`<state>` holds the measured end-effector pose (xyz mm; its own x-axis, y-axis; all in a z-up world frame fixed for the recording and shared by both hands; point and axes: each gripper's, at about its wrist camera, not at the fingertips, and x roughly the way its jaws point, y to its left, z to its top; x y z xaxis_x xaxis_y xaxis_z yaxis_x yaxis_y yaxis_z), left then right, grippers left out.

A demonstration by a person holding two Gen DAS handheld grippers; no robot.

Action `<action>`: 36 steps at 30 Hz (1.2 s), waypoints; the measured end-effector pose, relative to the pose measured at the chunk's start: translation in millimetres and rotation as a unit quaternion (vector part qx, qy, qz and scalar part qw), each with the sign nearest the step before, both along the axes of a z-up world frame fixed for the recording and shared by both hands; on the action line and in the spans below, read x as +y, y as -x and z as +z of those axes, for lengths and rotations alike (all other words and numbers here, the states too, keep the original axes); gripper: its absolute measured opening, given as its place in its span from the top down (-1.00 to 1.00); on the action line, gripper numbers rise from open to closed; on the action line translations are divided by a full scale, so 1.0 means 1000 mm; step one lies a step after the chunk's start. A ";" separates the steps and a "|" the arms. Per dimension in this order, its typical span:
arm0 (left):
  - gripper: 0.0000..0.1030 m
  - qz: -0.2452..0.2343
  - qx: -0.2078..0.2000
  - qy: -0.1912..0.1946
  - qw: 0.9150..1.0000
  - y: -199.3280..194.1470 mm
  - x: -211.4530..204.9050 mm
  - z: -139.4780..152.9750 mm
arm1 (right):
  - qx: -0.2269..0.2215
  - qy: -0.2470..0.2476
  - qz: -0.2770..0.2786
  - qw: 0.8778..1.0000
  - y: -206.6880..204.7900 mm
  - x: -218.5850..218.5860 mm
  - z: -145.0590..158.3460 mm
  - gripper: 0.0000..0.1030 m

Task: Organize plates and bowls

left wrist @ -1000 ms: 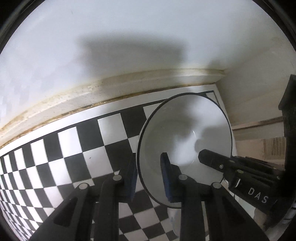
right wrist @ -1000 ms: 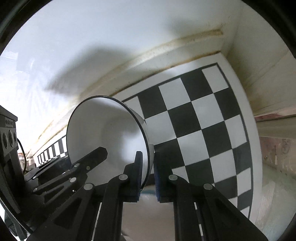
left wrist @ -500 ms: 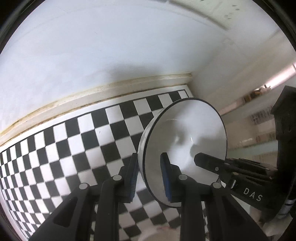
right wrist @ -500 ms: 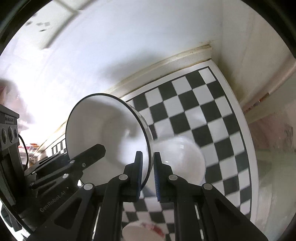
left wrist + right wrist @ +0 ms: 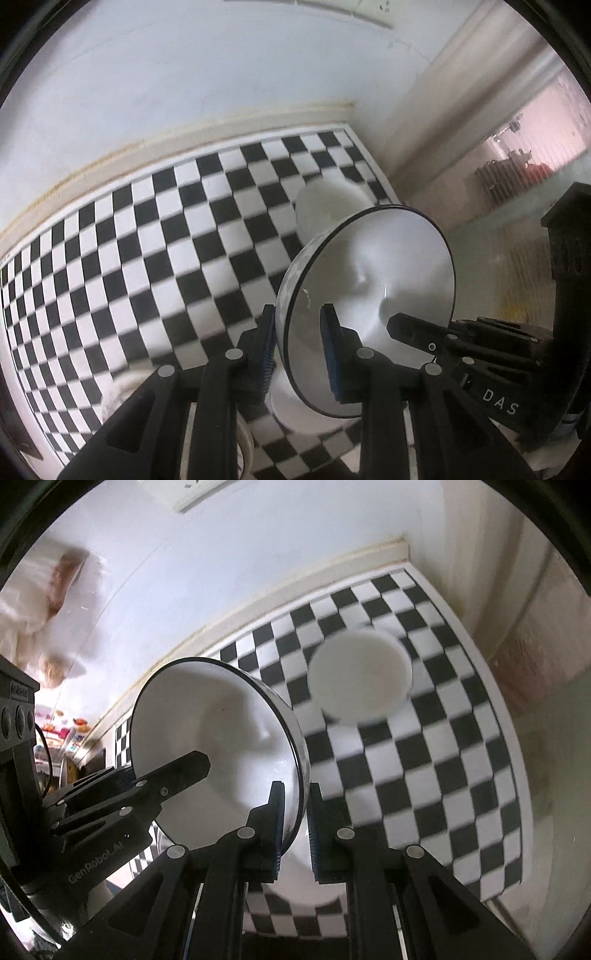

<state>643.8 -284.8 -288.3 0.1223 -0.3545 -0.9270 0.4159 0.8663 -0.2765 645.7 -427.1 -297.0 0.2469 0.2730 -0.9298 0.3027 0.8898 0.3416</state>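
Observation:
A white bowl with a thin black rim hangs tilted in the air above a black-and-white checkered mat. My left gripper is shut on its left rim, one pad inside and one outside. In the right wrist view the same bowl is pinched at its right rim by my right gripper, also shut. Each view catches the other gripper's finger reaching into the bowl. A plain white bowl stands upright on the mat beyond, also seen as the plain bowl.
Another white dish lies on the checkered mat right under the held bowl. A white wall with a cream skirting runs along the mat's far side. The mat's right edge borders a pale floor strip. Blurred clutter sits at the far left.
Both grippers have risen and drawn back from the wall with the bowl held between them. Much more of the mat now shows, and the plain white bowl has come into view.

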 end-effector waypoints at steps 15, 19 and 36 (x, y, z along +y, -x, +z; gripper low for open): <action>0.59 -0.014 0.077 -0.050 0.996 0.050 0.000 -0.083 | 0.068 -0.017 -0.008 0.998 0.080 0.023 -0.071 0.75; 0.59 -0.018 0.090 -0.060 0.994 0.049 -0.006 -0.095 | 0.082 -0.020 -0.009 0.996 0.080 0.022 -0.087 0.75; 0.59 -0.031 0.126 -0.061 0.990 0.047 -0.012 -0.108 | 0.119 -0.025 0.001 0.993 0.076 0.016 -0.102 0.75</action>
<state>596.7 -296.5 -395.9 -0.1363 -0.2384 -0.9615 0.4014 0.8741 -0.2736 569.4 -411.4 -399.2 0.0212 0.3204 -0.9470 0.3792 0.8739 0.3042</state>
